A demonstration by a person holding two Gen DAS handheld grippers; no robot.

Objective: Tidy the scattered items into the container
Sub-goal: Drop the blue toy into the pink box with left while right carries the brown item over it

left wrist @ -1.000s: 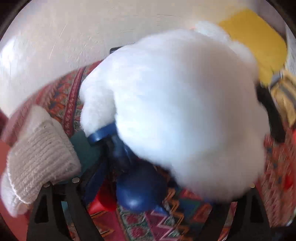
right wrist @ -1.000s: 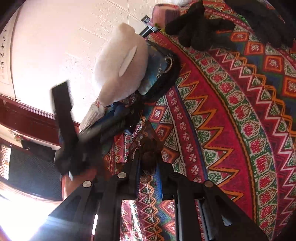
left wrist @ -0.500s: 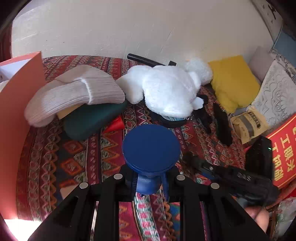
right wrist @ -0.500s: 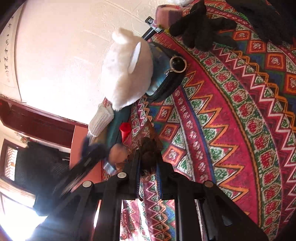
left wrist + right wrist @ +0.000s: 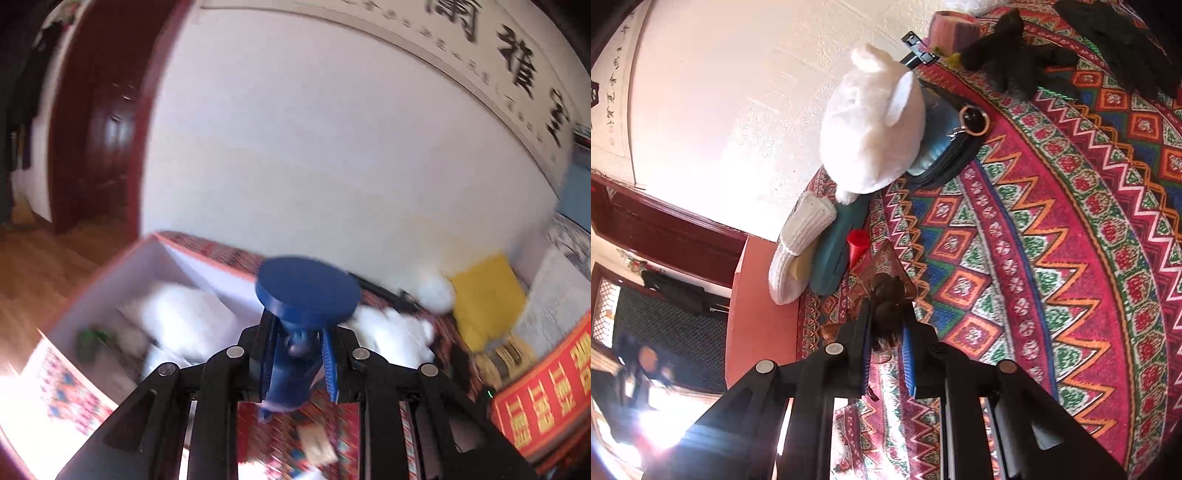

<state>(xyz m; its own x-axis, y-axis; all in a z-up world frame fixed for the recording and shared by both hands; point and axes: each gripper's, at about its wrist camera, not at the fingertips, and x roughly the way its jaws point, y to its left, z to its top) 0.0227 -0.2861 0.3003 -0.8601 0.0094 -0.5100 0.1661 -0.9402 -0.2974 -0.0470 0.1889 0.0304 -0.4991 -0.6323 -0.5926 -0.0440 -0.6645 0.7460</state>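
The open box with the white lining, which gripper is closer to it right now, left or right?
Left. The left gripper, with the blue round-topped object between its jaws, is close beside the box. The right gripper is farther back over the patterned cloth, with only the box's side visible.

Two handheld black grippers — matte, angular linkage arms

The left gripper (image 5: pixel 297 363) and right gripper (image 5: pixel 886 354) each carry silver round screws at the pivots — and blue ribbed pads lining the fingers (image 5: pixel 330 363).
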